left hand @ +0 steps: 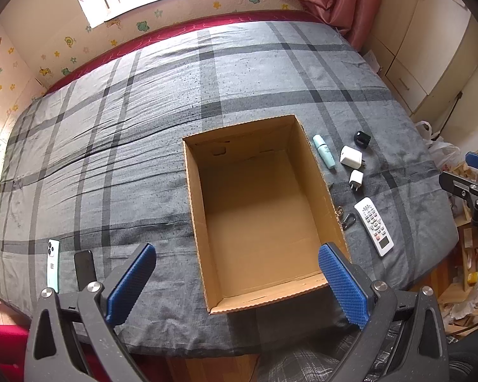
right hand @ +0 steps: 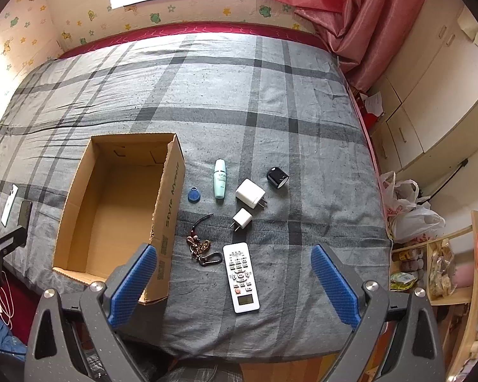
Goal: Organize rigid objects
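Grey plaid bedding [right hand: 271, 102] covers the bed where everything lies. Nearest, the left gripper [left hand: 237, 281] and right gripper [right hand: 234, 281] both hover with jaws spread wide, holding nothing. An empty cardboard box [left hand: 315, 162] sits open in the middle. Right of it lie a white remote [right hand: 241, 277], a keychain [right hand: 204, 248], two white chargers [right hand: 241, 218] [right hand: 250, 193], a blue tag [right hand: 194, 194], a mint bottle [right hand: 220, 183] and a black cube [right hand: 277, 177]. Left of the box lie two phones [left hand: 53, 264] [left hand: 85, 269].
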`<control>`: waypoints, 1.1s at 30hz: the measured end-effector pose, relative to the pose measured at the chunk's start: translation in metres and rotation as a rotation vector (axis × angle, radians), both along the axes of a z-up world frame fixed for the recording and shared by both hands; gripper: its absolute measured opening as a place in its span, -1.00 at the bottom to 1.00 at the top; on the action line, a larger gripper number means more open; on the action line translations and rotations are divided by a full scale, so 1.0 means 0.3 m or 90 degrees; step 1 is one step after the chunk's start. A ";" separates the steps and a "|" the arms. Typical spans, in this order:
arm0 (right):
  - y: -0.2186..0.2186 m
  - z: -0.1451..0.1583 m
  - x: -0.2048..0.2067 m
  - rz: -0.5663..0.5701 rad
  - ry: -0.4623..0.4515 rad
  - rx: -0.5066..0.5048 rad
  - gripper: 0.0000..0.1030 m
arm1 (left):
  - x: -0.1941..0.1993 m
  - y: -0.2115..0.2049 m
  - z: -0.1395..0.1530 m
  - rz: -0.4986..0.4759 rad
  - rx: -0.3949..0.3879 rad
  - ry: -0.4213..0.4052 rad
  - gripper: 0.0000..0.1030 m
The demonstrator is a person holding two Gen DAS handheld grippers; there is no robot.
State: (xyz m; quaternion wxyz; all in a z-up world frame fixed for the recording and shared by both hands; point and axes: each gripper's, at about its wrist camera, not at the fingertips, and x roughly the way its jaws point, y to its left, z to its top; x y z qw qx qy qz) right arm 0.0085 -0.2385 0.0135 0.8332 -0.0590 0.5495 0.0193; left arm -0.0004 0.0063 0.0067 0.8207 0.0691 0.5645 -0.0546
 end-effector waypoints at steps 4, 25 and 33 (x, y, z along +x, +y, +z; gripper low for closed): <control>-0.001 0.005 0.001 -0.003 0.000 0.001 0.93 | -0.005 0.008 -0.008 -0.001 -0.007 -0.002 1.00; -0.014 0.009 -0.001 -0.027 -0.008 0.019 0.93 | 0.029 0.031 -0.029 -0.002 -0.015 0.002 1.00; -0.021 0.001 0.010 -0.038 -0.016 0.014 0.93 | 0.049 0.042 -0.051 -0.006 -0.025 0.018 1.00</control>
